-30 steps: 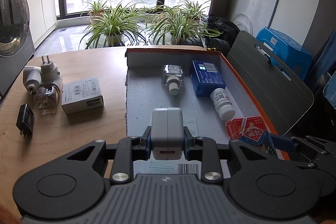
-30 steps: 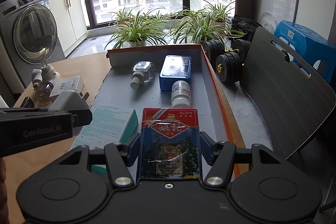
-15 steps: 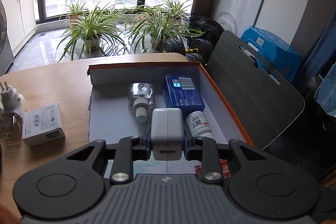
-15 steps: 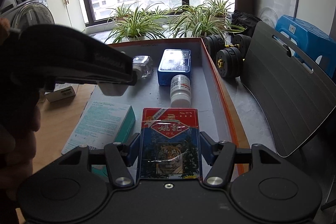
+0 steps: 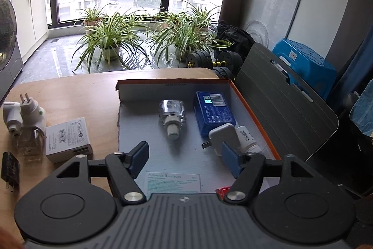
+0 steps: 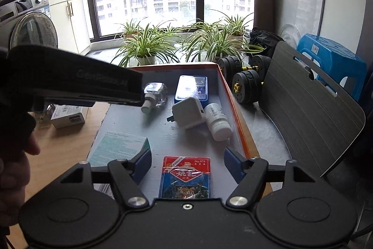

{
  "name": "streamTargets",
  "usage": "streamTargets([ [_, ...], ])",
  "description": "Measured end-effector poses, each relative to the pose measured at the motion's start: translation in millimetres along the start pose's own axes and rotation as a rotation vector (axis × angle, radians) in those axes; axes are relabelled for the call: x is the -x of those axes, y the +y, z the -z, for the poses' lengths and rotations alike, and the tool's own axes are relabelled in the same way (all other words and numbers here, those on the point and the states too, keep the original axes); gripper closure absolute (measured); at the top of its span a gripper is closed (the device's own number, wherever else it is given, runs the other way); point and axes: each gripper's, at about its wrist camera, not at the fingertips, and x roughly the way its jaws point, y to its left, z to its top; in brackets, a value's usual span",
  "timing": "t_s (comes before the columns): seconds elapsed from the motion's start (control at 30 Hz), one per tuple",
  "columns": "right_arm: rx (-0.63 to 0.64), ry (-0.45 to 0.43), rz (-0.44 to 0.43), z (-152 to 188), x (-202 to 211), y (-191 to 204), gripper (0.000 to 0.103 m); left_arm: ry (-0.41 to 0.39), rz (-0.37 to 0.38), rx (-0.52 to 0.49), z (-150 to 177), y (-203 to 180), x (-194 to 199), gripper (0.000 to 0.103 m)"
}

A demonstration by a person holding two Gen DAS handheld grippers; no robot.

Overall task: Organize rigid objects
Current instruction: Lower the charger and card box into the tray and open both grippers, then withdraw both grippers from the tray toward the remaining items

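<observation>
Both grippers just let go. Left gripper (image 5: 184,159): jaws spread wide, nothing between them; half a second ago they were clamped on the white charger (image 5: 225,136). Charger now lies in the tray (image 5: 254,119), right side, tilted, leaning on the near end of the blue box (image 5: 214,112) and touching the white pill bottle (image 5: 247,139) on its right. Its prongs point left.

Right gripper (image 6: 186,163): jaws also wide apart, holding nothing. The card pack (image 6: 185,177) it gripped half a second ago lies flat on the tray floor between the open fingers, near edge of tray, not touched by either pad as far as I can tell.

Also in the tray: clear bottle (image 5: 172,114) mid-far, bandage box (image 5: 172,181) near left. Right view shows the left gripper body crossing the left of frame above the tray.

Meaning: two more items dropped in, so six things sit in the tray. Charger landed crooked against its neighbours, could want a nudge flat, not critical.

Left on the table (image 5: 77,90), outside to the left of the tray: small white box (image 5: 67,139), white plugs (image 5: 24,114), clear plug piece (image 5: 30,141), black adapter (image 5: 9,167). Judging by that, task is past halfway. Likely next step is the left gripper going left for the small white box, closest to the tray; right gripper needs to lift clear of the card pack.
</observation>
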Motion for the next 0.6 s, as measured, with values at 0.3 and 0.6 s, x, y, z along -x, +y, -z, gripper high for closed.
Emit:
streamTargets([
  [0.3,0.059,-0.025,-0.048,-8,10,41,0.020,-0.006,-0.113,0.093,14,61,29,0.031],
  [0.6,0.137,-0.012,-0.142,-8,5,96,0.020,0.012,-0.249,0.174,37,131,52,0.030],
])
